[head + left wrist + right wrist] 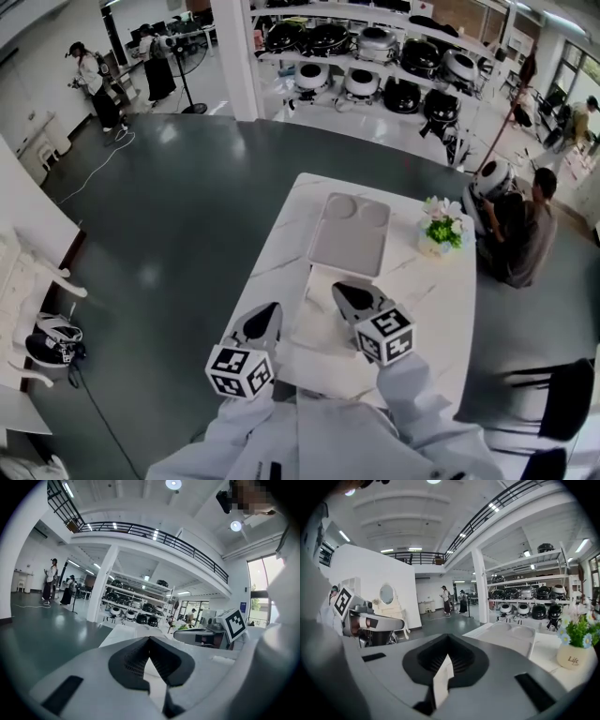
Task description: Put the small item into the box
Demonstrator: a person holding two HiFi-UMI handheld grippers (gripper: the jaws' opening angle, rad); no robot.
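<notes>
Small item (442, 679), thin and white, clamped between right tongs (449, 641), left tongs (150, 639) tips pressed together

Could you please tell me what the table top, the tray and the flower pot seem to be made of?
Table top: glossy white with grey veins, so marble or a marble-look slab. Tray: matte pale grey with moulded round hollows, probably plastic. Flower pot: smooth cream with print, likely glazed ceramic.
</notes>
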